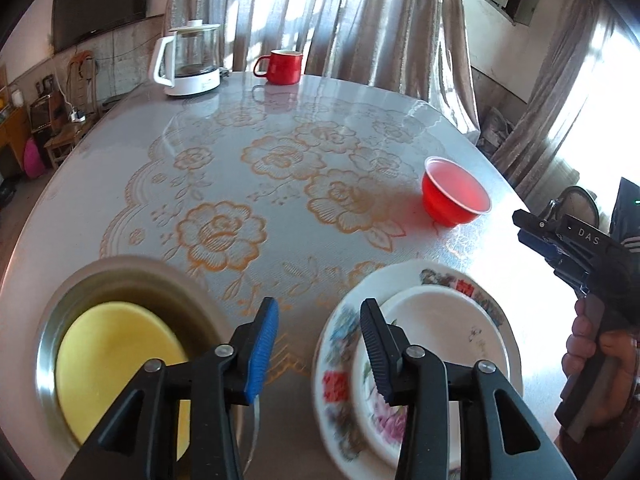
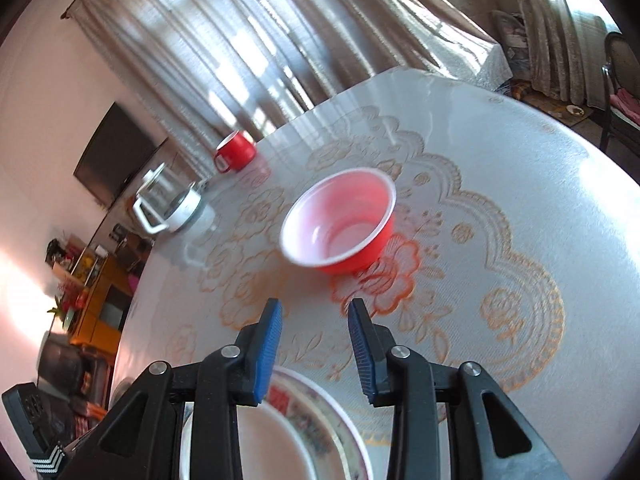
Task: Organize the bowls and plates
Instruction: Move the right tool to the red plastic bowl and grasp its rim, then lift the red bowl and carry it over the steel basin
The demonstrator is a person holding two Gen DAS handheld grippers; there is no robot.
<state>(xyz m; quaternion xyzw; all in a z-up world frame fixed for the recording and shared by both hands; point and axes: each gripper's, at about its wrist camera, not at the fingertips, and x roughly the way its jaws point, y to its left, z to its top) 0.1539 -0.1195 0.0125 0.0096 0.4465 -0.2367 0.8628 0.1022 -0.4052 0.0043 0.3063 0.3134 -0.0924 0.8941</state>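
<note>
Left gripper (image 1: 318, 314): jaws apart, nothing between them, hovering above bare tablecloth between two stacks. Near left, a steel basin (image 1: 52, 316) holding a yellow plate (image 1: 104, 344) flat inside. Near right, a small white plate (image 1: 444, 332) nested on a larger floral plate (image 1: 340, 344), the right finger overlapping their left rim in the view; contact cannot be told. Probably ceramic both: stiff, glazed, slippery, breakable if dropped or knocked against each other, and fairly heavy for a thin pinch. Best hold judged to be at the rim, one finger over and one under, lifted level.

Right gripper (image 2: 315, 319): likewise open and empty, above the far edge of the same floral plate (image 2: 316, 408), pointed toward the red plastic bowl (image 2: 340, 224). Bowl standing upright and alone, farther out on the floral tablecloth (image 2: 500, 240), well apart from the plates; in the left view, at the right side of the table (image 1: 456, 196). Looks thin-walled, light, a little flexible, white inside: easy to lift, but likely to skid away or deform under a hard squeeze. Wall pinched at the lip, one finger inside and one outside, seems the sound grip.

Far beyond, a red mug (image 1: 282, 66) and a glass kettle (image 1: 188, 60), not part of the sorting.
</note>
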